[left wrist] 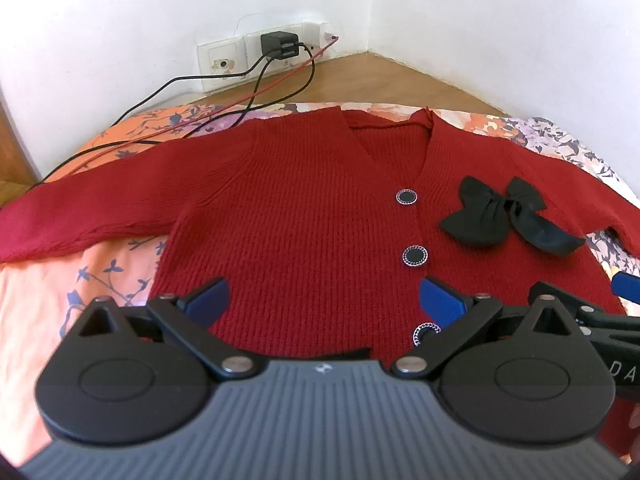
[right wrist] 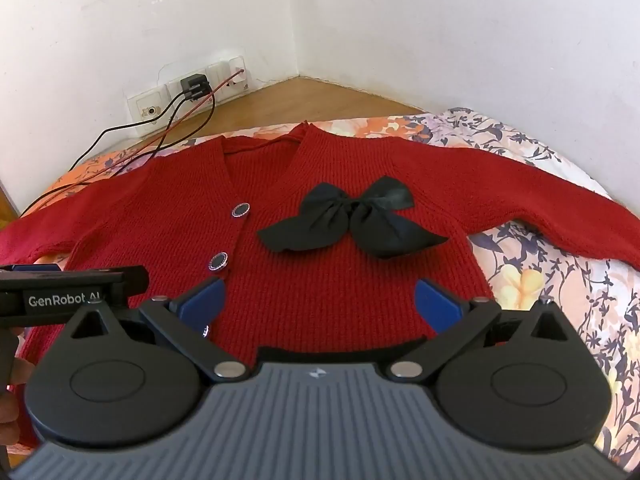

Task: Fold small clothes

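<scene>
A small red knit cardigan [left wrist: 296,216] [right wrist: 360,248] lies flat and front up on a floral sheet, both sleeves spread out sideways. It has round black buttons [left wrist: 415,256] down the front and a black bow [left wrist: 492,216] [right wrist: 352,220] on the chest. My left gripper [left wrist: 324,300] hovers open over the lower hem, left of the buttons. My right gripper [right wrist: 320,300] is also open, over the hem below the bow. Nothing is between either pair of blue fingers. The right gripper's body [left wrist: 592,316] shows at the left view's right edge.
The floral sheet [left wrist: 52,292] [right wrist: 560,288] covers a bed in a white-walled corner. Wall sockets with a black charger [left wrist: 280,45] sit behind; black and red cables [left wrist: 160,132] trail onto the sheet near the left sleeve. A wooden ledge [left wrist: 372,76] runs along the wall.
</scene>
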`<move>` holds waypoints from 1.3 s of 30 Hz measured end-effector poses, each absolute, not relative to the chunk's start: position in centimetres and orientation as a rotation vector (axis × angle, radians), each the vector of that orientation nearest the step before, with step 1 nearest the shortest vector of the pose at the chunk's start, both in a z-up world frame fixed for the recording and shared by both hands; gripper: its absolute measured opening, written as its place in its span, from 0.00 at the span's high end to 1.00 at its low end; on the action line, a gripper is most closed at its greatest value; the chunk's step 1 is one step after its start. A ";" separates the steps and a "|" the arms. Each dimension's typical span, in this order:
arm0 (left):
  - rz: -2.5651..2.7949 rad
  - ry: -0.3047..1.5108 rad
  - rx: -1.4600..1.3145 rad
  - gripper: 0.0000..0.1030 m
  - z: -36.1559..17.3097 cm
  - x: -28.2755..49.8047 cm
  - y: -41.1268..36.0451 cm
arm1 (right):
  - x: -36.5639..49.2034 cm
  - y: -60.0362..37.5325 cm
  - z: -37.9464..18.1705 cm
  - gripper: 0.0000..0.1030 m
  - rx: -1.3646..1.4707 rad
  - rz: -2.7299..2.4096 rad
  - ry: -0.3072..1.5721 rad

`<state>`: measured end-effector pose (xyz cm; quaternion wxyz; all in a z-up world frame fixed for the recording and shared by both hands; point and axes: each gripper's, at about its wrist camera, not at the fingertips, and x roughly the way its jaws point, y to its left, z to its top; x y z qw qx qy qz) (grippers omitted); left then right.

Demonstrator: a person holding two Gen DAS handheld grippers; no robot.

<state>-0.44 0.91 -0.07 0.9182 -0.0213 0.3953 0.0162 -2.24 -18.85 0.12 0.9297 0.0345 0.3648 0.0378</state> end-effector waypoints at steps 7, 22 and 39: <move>0.040 0.815 -0.037 0.00 -0.1 -0.4 0.7 | -2.2 -18.9 0.1 0.00 0.072 0.079 0.748; 0.040 0.815 -0.034 0.00 0.0 -0.4 0.6 | -2.2 -18.8 0.3 0.00 0.072 0.076 0.749; 0.044 0.817 -0.028 0.00 0.0 -0.4 0.4 | -2.4 -18.8 0.4 0.00 0.074 0.076 0.749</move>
